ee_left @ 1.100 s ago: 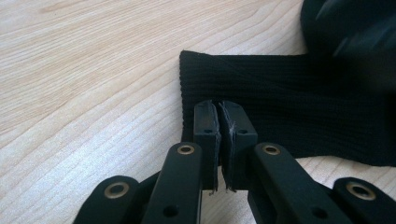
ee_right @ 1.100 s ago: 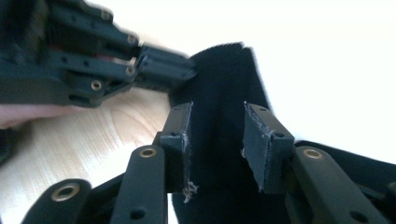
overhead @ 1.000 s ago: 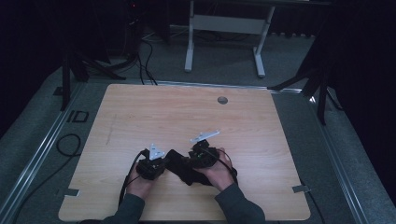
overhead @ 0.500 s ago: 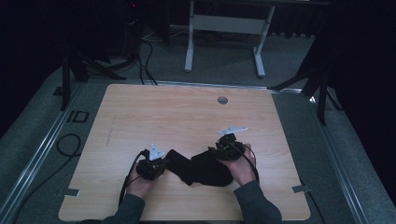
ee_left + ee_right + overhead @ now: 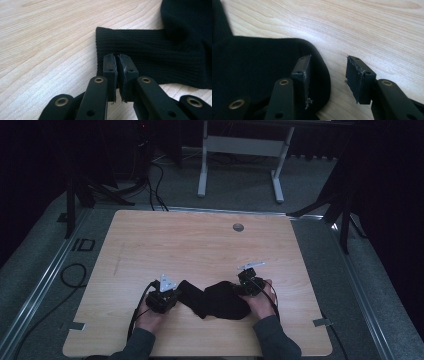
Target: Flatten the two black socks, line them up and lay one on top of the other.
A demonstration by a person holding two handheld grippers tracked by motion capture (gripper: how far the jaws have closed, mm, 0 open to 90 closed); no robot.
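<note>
A black ribbed knit sock [image 5: 212, 298] lies on the light wooden table [image 5: 200, 245] near its front edge, between the left gripper [image 5: 172, 296] and the right gripper [image 5: 239, 290]. A small round grommet [image 5: 238, 227] sits well behind.

Black cloth [image 5: 217, 300] bunched on the wooden surface [image 5: 200, 245], between both grippers' fingers. Left gripper [image 5: 167, 296] at its left end, right gripper [image 5: 244, 285] at its right. Small round hole [image 5: 238, 227] well beyond.
</note>
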